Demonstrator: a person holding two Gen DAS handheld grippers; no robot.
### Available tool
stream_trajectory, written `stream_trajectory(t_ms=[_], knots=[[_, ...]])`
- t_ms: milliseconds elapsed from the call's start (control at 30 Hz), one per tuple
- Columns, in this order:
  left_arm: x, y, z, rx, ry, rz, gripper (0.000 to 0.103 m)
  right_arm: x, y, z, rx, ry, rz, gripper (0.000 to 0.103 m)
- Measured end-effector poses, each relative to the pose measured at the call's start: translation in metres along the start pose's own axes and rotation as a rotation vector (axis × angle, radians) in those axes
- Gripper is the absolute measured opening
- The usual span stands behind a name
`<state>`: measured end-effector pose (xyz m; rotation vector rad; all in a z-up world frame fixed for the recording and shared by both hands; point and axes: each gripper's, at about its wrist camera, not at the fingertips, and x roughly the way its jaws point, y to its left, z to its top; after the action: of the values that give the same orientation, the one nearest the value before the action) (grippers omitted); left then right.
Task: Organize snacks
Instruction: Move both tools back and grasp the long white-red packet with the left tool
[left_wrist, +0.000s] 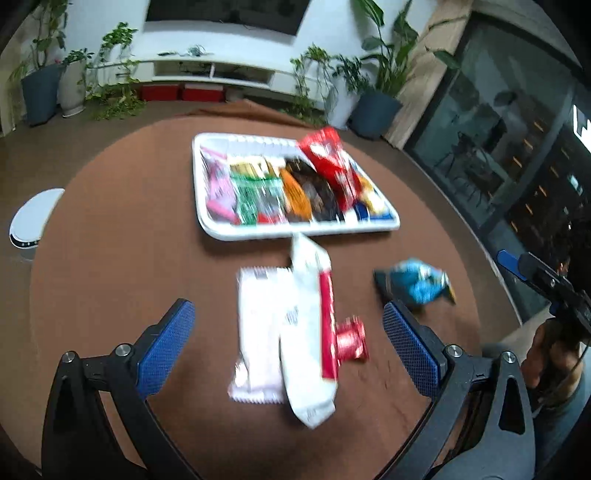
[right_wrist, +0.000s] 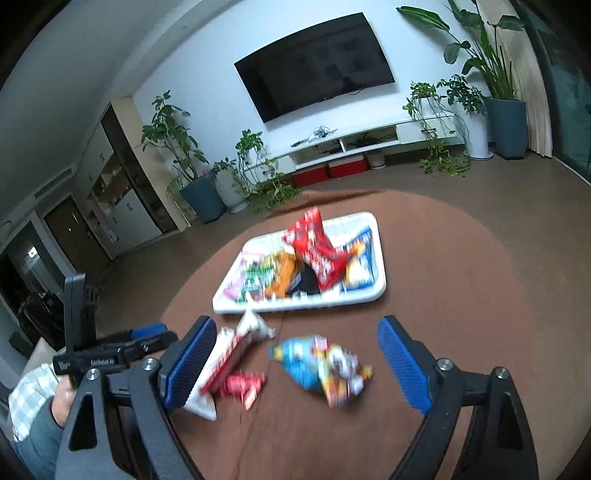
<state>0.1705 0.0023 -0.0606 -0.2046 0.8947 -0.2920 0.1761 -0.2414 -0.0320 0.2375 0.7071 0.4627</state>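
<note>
A white tray (left_wrist: 221, 230) on the round brown table holds several snack packs, with a red bag (left_wrist: 328, 162) leaning on top. It also shows in the right wrist view (right_wrist: 306, 304). In front of it lie a white-and-red pack (left_wrist: 308, 332), a flat white pack (left_wrist: 256, 332), a small red candy (left_wrist: 351, 341) and a blue bag (left_wrist: 417, 284). My left gripper (left_wrist: 288, 332) is open above the white packs. My right gripper (right_wrist: 299, 365) is open above the blue bag (right_wrist: 317, 365).
The brown table (left_wrist: 110, 221) ends close on every side. A white bin (left_wrist: 31, 221) stands left of it. Potted plants (right_wrist: 199, 184) and a TV stand (right_wrist: 369, 144) line the far wall. The right gripper shows at the left view's right edge (left_wrist: 546, 284).
</note>
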Motion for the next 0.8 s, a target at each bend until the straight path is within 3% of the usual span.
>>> stream_trajectory(t_ms=[133,233,300,333,500,633,800], knots=[[0.009,-0.015,-0.009,0.068,0.022,0.018,0.098,-0.006,-0.001,-0.024,0.008,0.020,-0.006,0.091],[0.017,-0.026,-0.006,0.116,0.046,0.039,0.072,-0.009,-0.002,-0.033,0.015,0.022,-0.010,0.091],[0.026,-0.029,-0.002,0.139,0.074,0.049,0.049,-0.009,-0.004,-0.035,0.016,0.019,-0.013,0.091],[0.032,-0.031,0.000,0.156,0.094,0.063,0.046,-0.009,-0.003,-0.035,0.014,0.018,-0.014,0.090],[0.043,-0.036,0.004,0.186,0.125,0.066,0.045,-0.008,-0.004,-0.038,0.003,0.018,-0.009,0.089],[0.063,-0.037,0.003,0.204,0.195,0.097,0.045,-0.003,-0.008,-0.040,0.019,0.031,-0.001,0.087],[0.075,-0.034,0.007,0.202,0.208,0.112,0.045,0.001,-0.008,-0.045,0.022,0.041,0.016,0.086]])
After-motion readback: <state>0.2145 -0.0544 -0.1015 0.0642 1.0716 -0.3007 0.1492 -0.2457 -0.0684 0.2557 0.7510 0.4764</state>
